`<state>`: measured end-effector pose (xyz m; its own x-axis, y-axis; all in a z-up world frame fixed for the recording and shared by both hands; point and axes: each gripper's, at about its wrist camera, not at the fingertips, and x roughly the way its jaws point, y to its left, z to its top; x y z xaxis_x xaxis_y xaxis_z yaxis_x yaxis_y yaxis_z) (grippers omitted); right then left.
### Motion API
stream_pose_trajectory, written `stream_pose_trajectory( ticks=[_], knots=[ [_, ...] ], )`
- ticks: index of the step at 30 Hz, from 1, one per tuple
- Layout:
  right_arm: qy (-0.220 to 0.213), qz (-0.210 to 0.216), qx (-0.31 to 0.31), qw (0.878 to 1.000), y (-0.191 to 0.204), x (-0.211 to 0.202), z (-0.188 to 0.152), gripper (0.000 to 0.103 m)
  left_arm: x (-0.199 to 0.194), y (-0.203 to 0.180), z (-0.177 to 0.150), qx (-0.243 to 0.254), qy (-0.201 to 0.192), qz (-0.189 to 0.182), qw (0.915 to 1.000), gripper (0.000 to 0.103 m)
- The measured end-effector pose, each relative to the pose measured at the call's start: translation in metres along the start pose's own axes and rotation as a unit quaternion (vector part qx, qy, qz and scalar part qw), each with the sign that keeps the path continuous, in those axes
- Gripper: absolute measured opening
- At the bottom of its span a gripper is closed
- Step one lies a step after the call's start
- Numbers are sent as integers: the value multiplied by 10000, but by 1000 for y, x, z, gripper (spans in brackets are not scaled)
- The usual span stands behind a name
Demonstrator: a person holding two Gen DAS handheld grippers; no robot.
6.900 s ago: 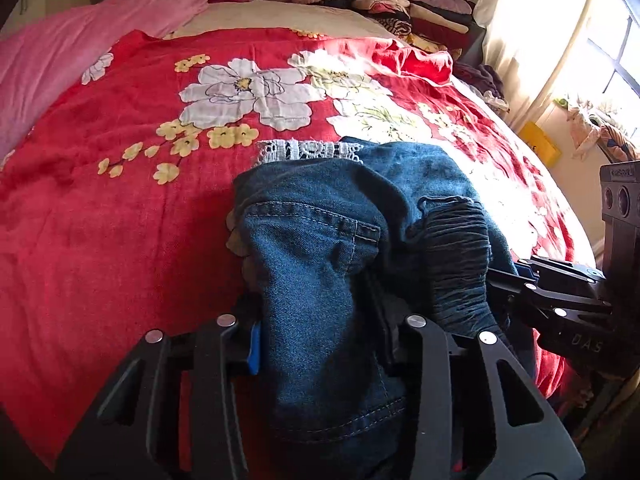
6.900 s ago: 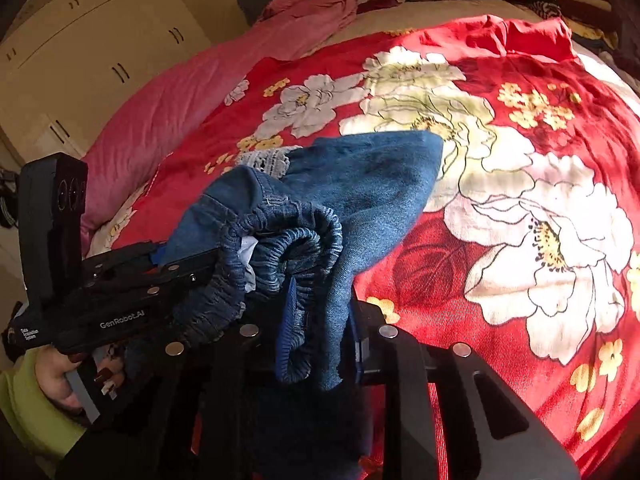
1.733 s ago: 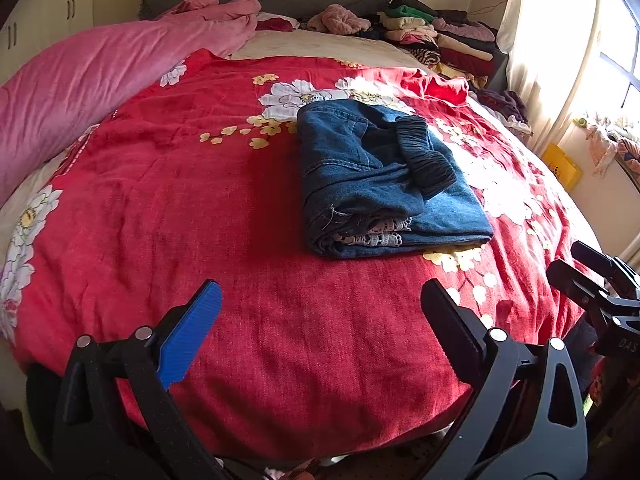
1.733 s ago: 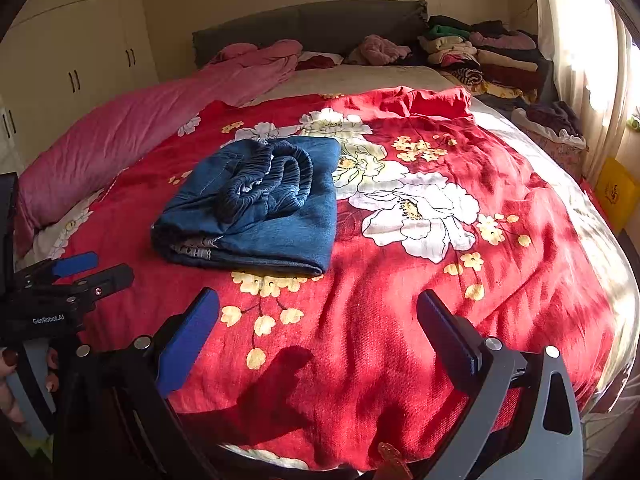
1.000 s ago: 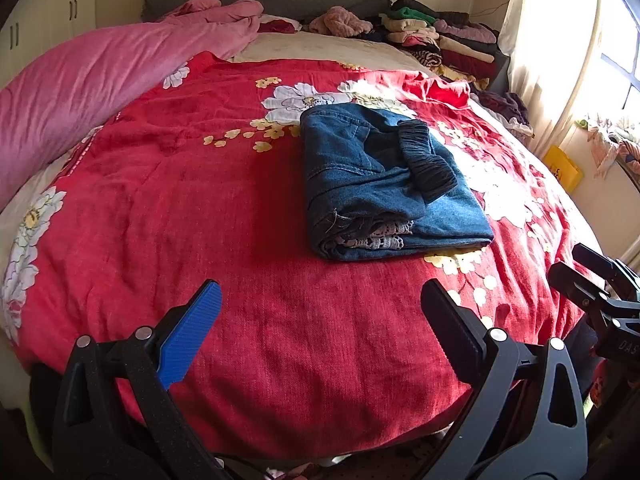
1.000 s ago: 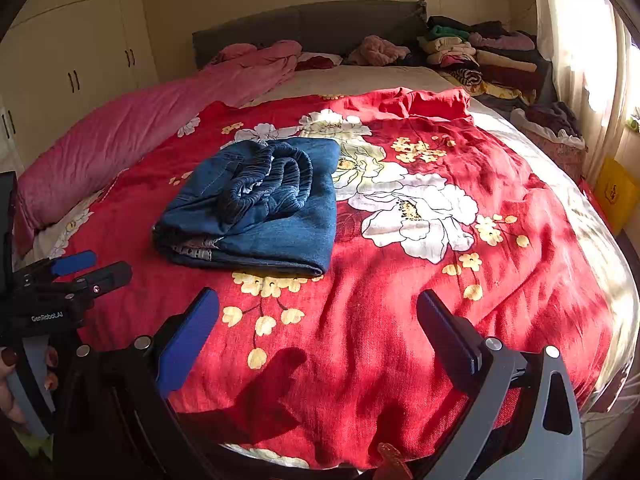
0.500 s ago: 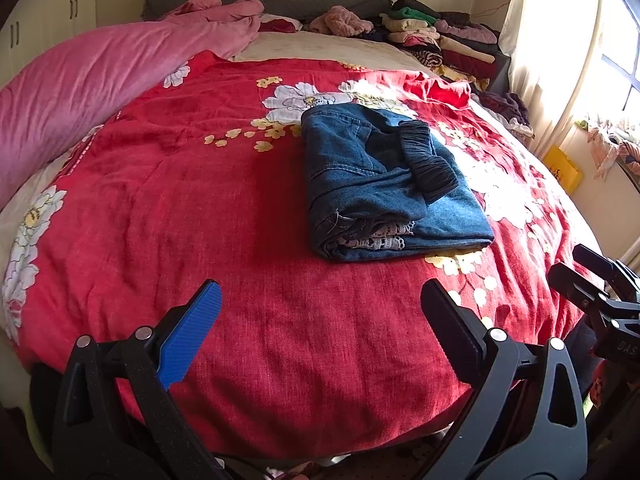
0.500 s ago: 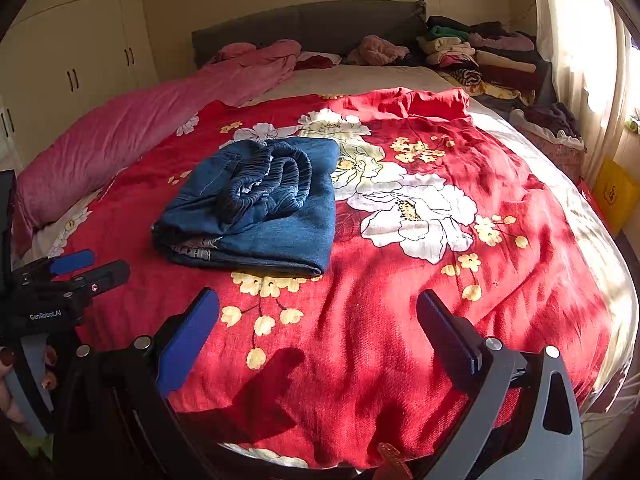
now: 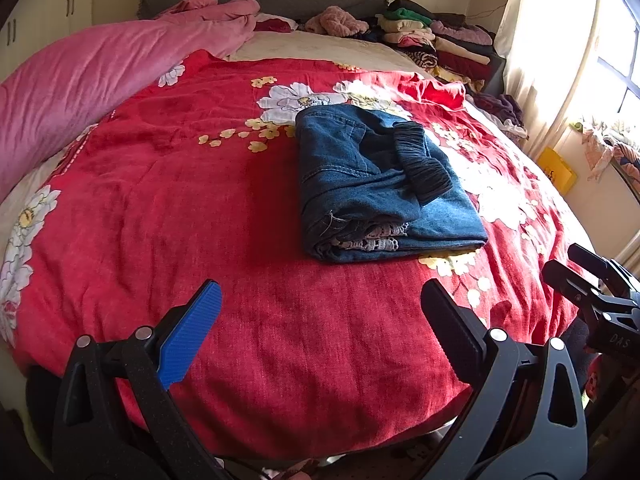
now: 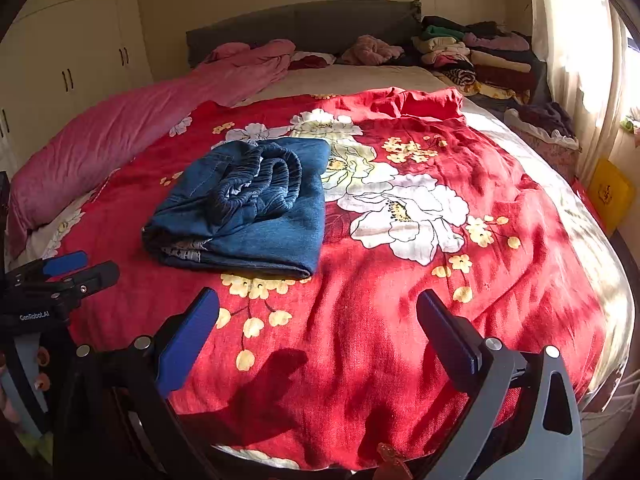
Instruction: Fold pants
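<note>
Since earlier: both grippers have let go of the jeans and pulled back to the bed's near edge; nothing shifts over the last second.
Jeans (image 9: 380, 184): one pair, folded into a bundle, centre of the left wrist frame, on the red floral blanket (image 9: 200, 220).
Left gripper (image 9: 320, 320): jaws wide apart, empty.
Right gripper (image 10: 318, 324): jaws wide apart, empty.
Hidden: inner layers of the fold; only a lace hem shows.
Clothes stack (image 10: 472, 60): upper right, count unclear.

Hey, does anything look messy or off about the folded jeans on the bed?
Slightly. The folded blue denim pants lie flat on the red floral blanket, but the elastic waistband sits bunched on top, and lace trim pokes out of the near edge.
</note>
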<state>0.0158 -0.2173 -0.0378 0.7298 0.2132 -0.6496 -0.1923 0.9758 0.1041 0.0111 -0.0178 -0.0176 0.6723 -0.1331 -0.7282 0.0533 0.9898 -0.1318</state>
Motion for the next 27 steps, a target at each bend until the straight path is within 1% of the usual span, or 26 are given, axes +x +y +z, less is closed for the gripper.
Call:
stream_pose_trajectory(
  ticks=[3, 7, 10, 14, 15, 17, 20, 22, 23, 24, 25, 27],
  knots=[
    [12, -23, -12, 10000, 0, 2, 0, 98, 1, 0, 0, 6, -3, 24, 10000, 93],
    [29, -50, 6, 10000, -3, 4, 0, 98, 2, 1, 1, 17, -1, 159, 9999, 93],
    [45, -84, 13, 10000, -5, 6, 0, 98, 4, 6, 2, -95, 19, 233, 9997, 93],
    [68, -188, 135, 9997, -20, 10, 3, 98, 6, 29, 10, -375, -30, 818, 9959, 93],
    [81, -241, 192, 9995, -26, 12, 5, 98, 6, 40, 15, -476, -72, 924, 9946, 93],
    [104, -335, 320, 9989, -40, 17, 9, 98, 7, 61, 27, -603, -152, 1025, 9928, 93],
    [150, -513, 511, 9973, -70, 29, 22, 98, 25, 108, 57, -881, -90, 1430, 9857, 93],
    [182, -694, 689, 9950, -102, 41, 36, 98, 47, 141, 78, -1058, 64, 1906, 9759, 93],
    [226, -797, 825, 9931, -120, 49, 43, 98, 60, 160, 88, -1161, 139, 2074, 9713, 93],
    [271, -933, 1002, 9902, -143, 57, 51, 98, 77, 181, 100, -1244, 245, 2271, 9656, 93],
    [284, -1156, 1163, 9861, -167, 67, 60, 98, 90, 198, 108, -1329, 317, 2433, 9603, 93],
    [364, -1661, 1499, 9740, -217, 88, 77, 98, 121, 233, 123, -1492, 519, 2639, 9515, 94]
  ],
)
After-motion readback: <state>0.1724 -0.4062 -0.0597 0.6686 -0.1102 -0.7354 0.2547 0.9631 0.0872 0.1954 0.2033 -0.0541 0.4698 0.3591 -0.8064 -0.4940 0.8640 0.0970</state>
